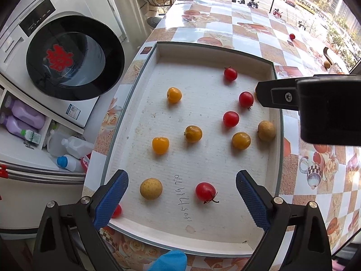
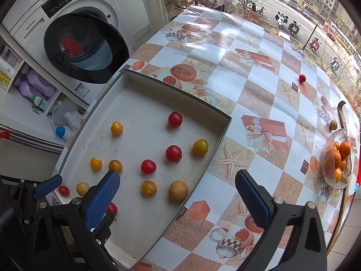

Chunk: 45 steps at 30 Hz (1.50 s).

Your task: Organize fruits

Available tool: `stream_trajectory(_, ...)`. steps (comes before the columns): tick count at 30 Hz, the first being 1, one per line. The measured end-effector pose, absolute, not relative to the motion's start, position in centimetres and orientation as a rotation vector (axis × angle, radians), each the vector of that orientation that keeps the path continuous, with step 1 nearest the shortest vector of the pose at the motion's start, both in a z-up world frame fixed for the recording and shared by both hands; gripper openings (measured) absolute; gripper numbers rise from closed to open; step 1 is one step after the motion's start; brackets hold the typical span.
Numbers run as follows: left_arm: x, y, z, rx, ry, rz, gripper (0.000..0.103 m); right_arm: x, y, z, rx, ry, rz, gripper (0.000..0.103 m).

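Tray (image 1: 158, 52) on desk (image 2: 248, 85): red, yellow and brown fruits (image 1: 193, 133) scattered inside (one red stray (image 2: 302, 78) lies well apart on the desk). Your left tongs (image 1: 182, 194) spread above the tray's near end; your right tongs (image 2: 178, 189) spread, empty, over its right wall.

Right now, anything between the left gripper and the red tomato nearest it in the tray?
Nothing visible. The left gripper is open, and the red tomato lies between its fingers on the tray floor. A tan round fruit sits beside the tomato, apart from it, also inside the finger span.
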<state>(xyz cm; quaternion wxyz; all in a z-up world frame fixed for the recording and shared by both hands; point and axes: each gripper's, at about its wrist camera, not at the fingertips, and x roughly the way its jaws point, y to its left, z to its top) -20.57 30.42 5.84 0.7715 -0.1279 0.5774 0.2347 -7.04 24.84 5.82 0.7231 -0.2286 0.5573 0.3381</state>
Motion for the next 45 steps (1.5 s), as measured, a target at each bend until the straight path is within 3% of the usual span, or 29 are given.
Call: stream_trajectory(45, -20.58, 30.45, 5.53, -0.253, 1.258, 0.502, 0.097, -7.24, 24.62, 5.27, -0.516, 1.236, 0.751, 0.102)
